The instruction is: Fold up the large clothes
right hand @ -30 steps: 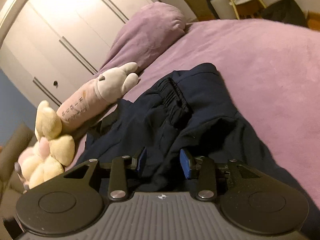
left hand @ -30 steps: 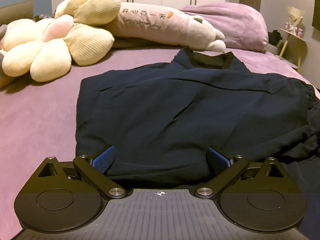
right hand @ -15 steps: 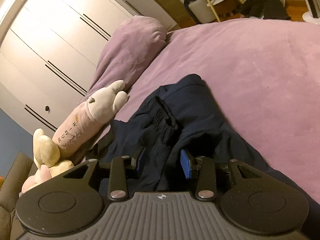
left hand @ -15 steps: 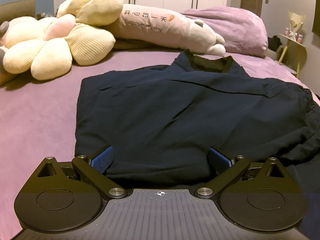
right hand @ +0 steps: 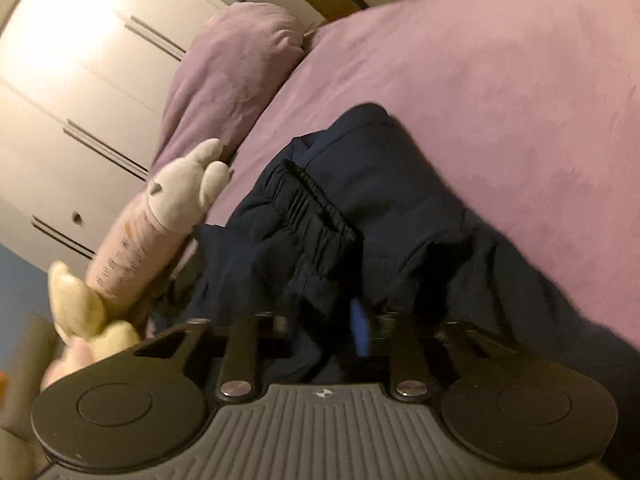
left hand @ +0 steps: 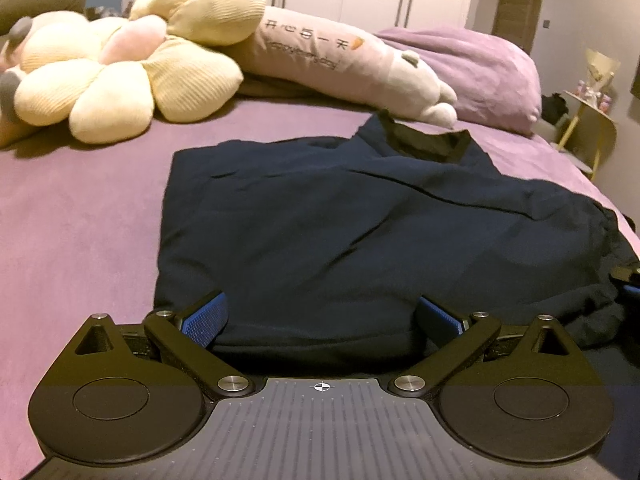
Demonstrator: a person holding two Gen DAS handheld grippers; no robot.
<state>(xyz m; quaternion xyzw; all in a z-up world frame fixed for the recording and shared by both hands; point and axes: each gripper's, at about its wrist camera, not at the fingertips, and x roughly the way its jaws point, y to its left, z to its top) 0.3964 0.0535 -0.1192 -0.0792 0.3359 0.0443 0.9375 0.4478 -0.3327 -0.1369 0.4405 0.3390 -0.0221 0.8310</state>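
Nearest us, the left gripper has its jaws spread wide around the near hem of the navy jacket, the blue pads on either side of a thick roll of cloth but not pinching it. The right gripper sits in the bunched cloth at the jacket's right side; its view is blurred, and though cloth lies between the jaws, we cannot tell whether they clamp it.

The jacket lies spread on the purple bed, collar at the far end. We judge it soft, limp and light, prone to sag and slip, so we would take hold at the hem corners or the elastic sleeve cuff, through both layers.

Beyond sit the flower cushion, the long rabbit plush and a purple pillow.
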